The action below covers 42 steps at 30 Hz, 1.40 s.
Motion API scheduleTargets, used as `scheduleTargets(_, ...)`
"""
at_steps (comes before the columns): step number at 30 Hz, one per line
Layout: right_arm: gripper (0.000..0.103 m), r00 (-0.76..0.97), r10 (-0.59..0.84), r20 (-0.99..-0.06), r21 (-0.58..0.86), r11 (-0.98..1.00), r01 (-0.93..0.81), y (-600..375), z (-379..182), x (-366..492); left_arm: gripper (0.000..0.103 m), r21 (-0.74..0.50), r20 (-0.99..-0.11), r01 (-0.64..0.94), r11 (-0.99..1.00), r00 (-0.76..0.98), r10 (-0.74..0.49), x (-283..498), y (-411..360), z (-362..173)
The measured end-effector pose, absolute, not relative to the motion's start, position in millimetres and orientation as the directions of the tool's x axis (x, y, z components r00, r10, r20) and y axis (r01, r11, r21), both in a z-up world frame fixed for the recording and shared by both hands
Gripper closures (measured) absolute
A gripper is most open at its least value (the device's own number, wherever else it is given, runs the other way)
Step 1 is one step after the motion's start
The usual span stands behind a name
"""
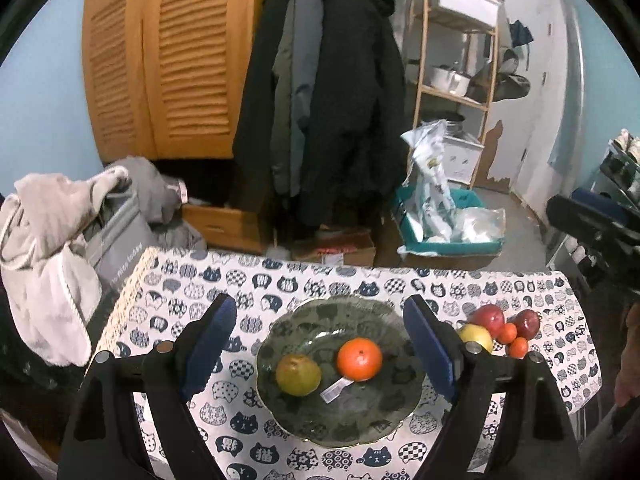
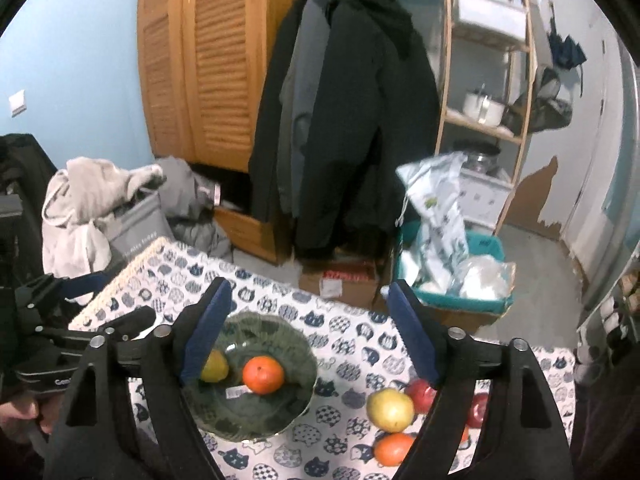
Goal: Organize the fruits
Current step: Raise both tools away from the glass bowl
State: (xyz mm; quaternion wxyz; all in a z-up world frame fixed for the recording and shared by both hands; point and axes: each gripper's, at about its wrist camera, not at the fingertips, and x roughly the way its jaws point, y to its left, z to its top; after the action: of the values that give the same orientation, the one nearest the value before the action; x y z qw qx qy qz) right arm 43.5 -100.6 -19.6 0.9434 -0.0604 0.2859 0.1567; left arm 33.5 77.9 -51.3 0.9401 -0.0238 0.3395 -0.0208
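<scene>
A dark glass plate on the cat-print tablecloth holds an orange, a brownish pear and a small white label. To its right lies a loose pile: a yellow apple, two red apples, and small oranges. My left gripper is open and empty, hovering over the plate. My right gripper is open and empty, above the table between plate and pile.
The table's far edge drops to a floor with a cardboard box and a teal bin of bags. Dark coats, a wooden wardrobe and a laundry heap stand behind and to the left.
</scene>
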Motion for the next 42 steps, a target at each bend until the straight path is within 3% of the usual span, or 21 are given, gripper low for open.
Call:
scheduleTargets(8, 0.016, 0.84, 0.255, -0.479, -0.041, 0.949, -0.311, -124, 5, 16, 0.011, -0.068, -0.591, 0.06, 0.996, 0.802, -0.088, 25, 58, -29)
scheduleTargets(15, 0.016, 0.867, 0.231, -0.441, -0.031, 0.962, -0.273, -151, 15, 1, 0.001, -0.049, -0.536, 0.083, 0.995, 0.839, -0.097, 17, 41, -12)
scheduleTargets(31, 0.016, 0.905, 0.113, -0.409, -0.034, 0.99, -0.139, -219, 19, -15, 0.0, -0.023, -0.515, 0.149, 0.989, 0.846, -0.139, 14, 2, -1)
scheduleTargets(42, 0.016, 0.902, 0.039, -0.43, -0.03, 0.998, -0.057, -258, 11, -21, 0.0, -0.02, -0.55, 0.21, 0.977, 0.814, -0.186, 22, -35, -7)
